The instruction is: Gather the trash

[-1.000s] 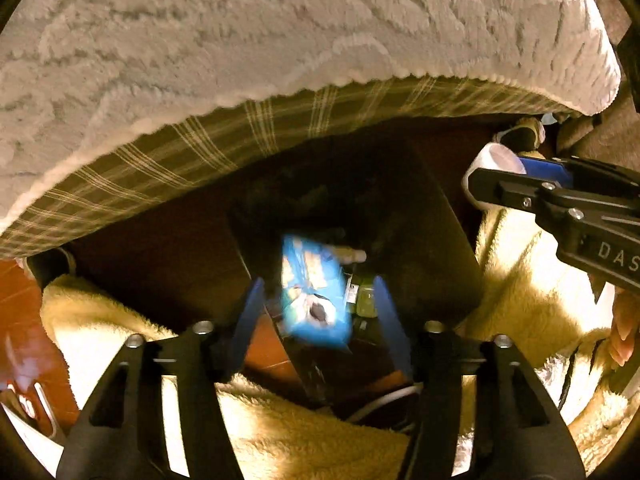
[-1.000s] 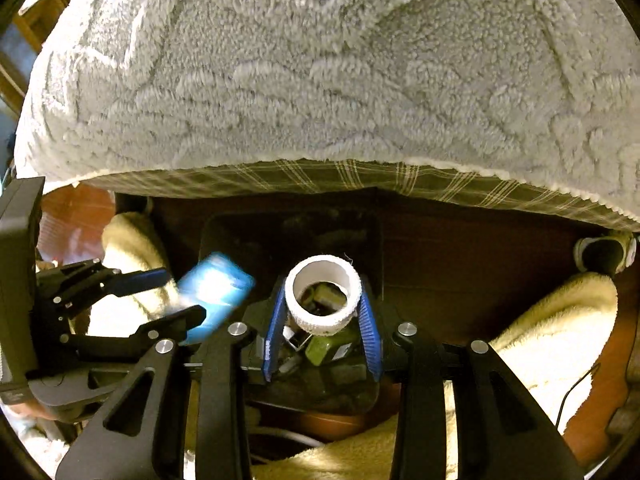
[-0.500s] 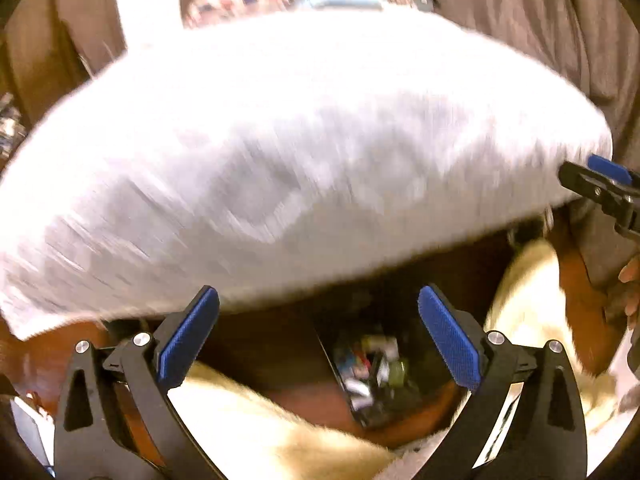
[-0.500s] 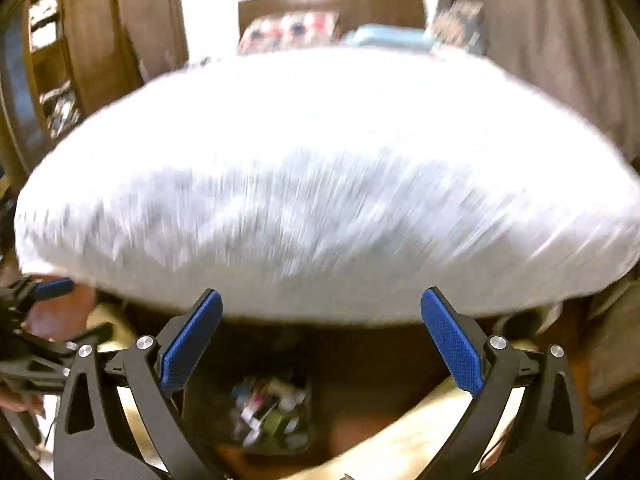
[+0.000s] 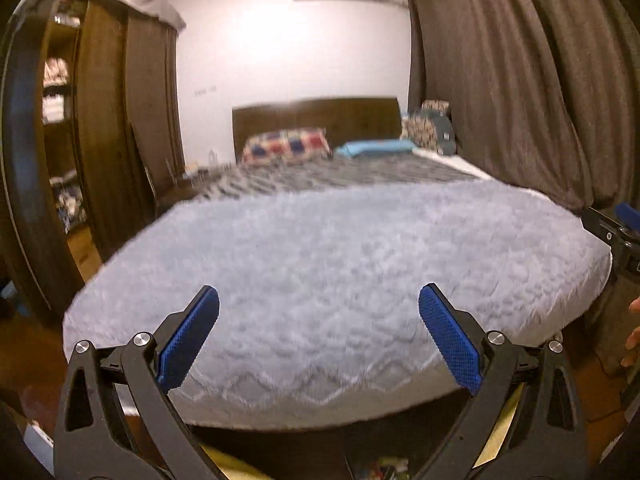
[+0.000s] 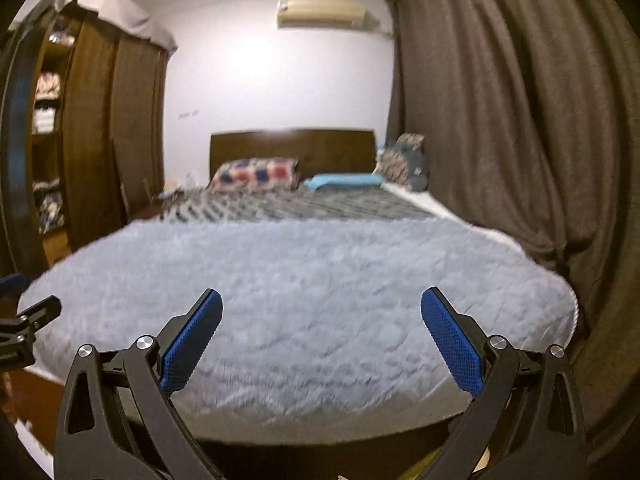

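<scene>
Both grippers are up at bed height and looking out across the room, and neither has anything in it. The left gripper [image 5: 319, 332] has its blue fingers [image 5: 188, 338] spread wide with only the fluffy grey blanket [image 5: 340, 280] showing between them, and the right gripper [image 6: 321, 336] stands the same, fingers [image 6: 452, 344] fully apart and empty. From the left gripper's view, the tip of the right one pokes in at the far right edge, beside a bit of the person's hand [image 5: 633, 332]. As for the trash, the only hint of it is a sliver of coloured scraps [image 5: 384, 465] at the very bottom of the left view, down below the foot of the bed [image 5: 440, 172]; it is too cut off to say what holds it or what the pieces are. The top of the blanket looks clear of litter, as does the striped cover [image 6: 304, 202] further up by the pillows [image 6: 256, 174], though the blur makes small bits hard to rule out. My guess is that this round of dropping off is finished and the hands are free for another piece. Whether any more rubbish is left, I cannot tell: the floor and the wardrobe [image 6: 100, 140] side are mostly out of sight.
</scene>
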Tool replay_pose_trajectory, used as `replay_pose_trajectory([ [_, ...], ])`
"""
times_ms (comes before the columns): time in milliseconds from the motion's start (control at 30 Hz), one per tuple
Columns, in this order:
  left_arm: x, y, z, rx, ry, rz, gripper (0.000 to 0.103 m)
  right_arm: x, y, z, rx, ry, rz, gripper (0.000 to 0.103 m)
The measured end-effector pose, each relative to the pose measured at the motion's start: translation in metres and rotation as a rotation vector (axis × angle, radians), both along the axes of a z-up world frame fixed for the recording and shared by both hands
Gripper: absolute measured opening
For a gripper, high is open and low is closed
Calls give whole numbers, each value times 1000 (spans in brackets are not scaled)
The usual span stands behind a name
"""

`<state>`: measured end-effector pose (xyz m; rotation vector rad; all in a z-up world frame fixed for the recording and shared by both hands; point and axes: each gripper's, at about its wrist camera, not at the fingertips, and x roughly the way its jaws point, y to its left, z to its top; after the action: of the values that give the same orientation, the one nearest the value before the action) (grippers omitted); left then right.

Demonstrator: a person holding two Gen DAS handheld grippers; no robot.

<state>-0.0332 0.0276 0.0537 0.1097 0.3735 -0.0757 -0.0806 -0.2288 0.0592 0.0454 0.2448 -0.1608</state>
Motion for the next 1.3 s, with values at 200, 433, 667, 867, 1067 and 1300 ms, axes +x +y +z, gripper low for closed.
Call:
replay_pose_trajectory([
  [200, -3, -4, 17, -18, -45, 15, 95, -8, 2, 20, -16, -56, -43, 100],
  [433, -7, -9, 17, -19, -54, 7, 95, -6, 12, 17, -14, -48, -41, 100],
  [667, -8, -11, 17, -16, -53, 4, 95, -5, 17, 14, -13, -41, -44, 100],
  [867, -9, -11, 16, -21, -55, 9, 95, -3, 17, 14, -7, -29, -45, 100],
  [1067, -10, -11, 17, -24, -56, 10, 95, -4, 17, 14, -4, -33, -48, 100],
  [1300, -12, -11, 17, -25, -57, 12, 95, -4, 17, 13, -3, -31, -51, 100],
])
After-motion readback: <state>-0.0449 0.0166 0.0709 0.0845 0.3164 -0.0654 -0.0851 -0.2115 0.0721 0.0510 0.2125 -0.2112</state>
